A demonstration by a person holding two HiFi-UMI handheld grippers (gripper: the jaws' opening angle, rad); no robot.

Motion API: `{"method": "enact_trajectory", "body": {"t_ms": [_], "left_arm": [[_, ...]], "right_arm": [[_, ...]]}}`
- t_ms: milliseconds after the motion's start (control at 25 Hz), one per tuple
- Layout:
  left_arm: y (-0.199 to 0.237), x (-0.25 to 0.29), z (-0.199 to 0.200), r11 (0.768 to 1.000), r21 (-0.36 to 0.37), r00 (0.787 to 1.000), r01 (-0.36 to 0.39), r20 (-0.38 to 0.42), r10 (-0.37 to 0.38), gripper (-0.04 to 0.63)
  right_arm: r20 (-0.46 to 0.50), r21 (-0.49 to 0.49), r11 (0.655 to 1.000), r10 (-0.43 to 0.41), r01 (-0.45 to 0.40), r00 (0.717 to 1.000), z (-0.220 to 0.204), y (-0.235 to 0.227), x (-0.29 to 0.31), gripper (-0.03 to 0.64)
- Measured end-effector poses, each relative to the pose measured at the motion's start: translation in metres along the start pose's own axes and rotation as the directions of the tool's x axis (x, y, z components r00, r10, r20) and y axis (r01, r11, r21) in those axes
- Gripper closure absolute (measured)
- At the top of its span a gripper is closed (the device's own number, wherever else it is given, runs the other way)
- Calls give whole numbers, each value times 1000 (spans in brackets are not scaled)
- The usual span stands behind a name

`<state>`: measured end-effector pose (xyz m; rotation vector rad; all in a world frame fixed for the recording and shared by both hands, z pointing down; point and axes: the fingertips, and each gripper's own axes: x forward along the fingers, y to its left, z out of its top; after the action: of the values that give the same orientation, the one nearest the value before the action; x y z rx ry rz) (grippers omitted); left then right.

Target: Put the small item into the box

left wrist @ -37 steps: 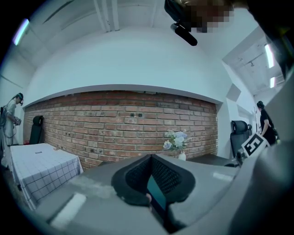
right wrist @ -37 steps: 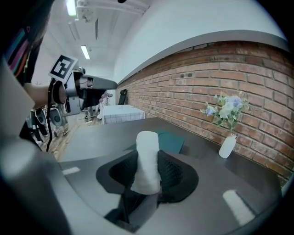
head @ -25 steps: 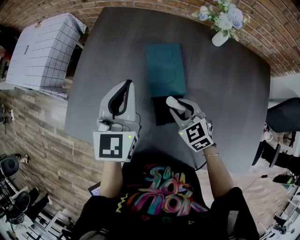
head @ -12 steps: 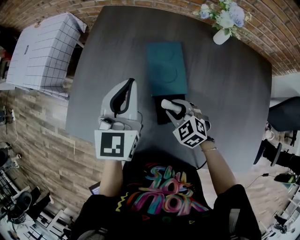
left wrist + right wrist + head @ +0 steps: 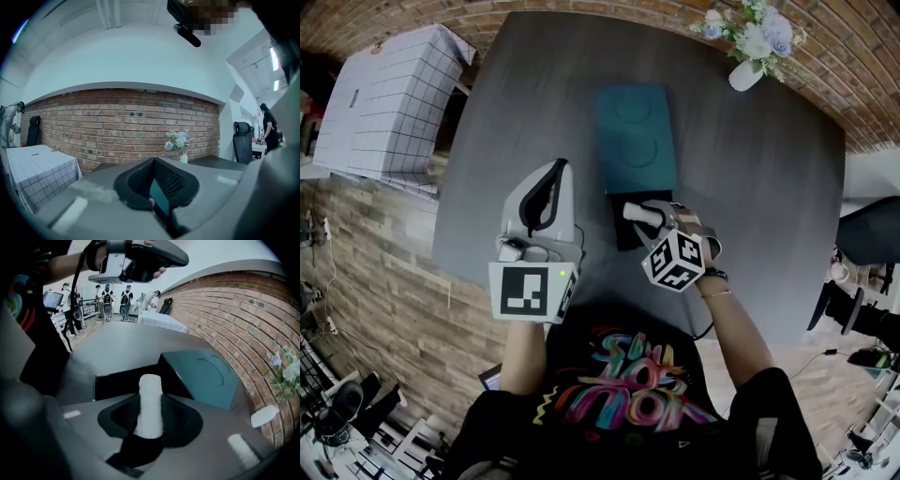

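Observation:
My right gripper (image 5: 641,214) is shut on a small white cylinder (image 5: 636,210), which stands up between the pads (image 5: 150,404). It hangs over the open black box (image 5: 623,236), whose dark inside shows just beyond the jaws (image 5: 117,383). The teal lid (image 5: 637,139) lies flat on the table directly behind the box, also seen in the right gripper view (image 5: 206,376). My left gripper (image 5: 549,183) hovers left of the box, shut with nothing in it; its pads (image 5: 140,180) meet at the tips.
The dark grey table (image 5: 750,187) carries a white vase of flowers (image 5: 748,42) at its far right corner. A table under a white checked cloth (image 5: 384,103) stands to the left, a black chair (image 5: 867,230) to the right. A brick wall runs behind.
My right gripper has shifted a little left with the white cylinder and turned, now sitting more squarely over the black box. The left gripper has stayed put.

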<state>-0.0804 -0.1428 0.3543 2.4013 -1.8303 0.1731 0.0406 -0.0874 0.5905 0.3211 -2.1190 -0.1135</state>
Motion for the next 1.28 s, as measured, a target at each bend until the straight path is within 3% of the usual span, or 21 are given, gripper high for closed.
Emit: {"method": "enact_trajectory", "body": {"t_ms": [640, 1280], "left_arm": [[3, -2, -3, 1000, -9, 1000, 2, 3, -2, 594], [9, -6, 4, 1000, -6, 1000, 3, 19, -3, 594]], "right_arm": [[-97, -70, 997, 16, -22, 995, -8, 5, 9, 468], [-51, 8, 1000, 29, -29, 998, -4, 4, 5, 442]]}}
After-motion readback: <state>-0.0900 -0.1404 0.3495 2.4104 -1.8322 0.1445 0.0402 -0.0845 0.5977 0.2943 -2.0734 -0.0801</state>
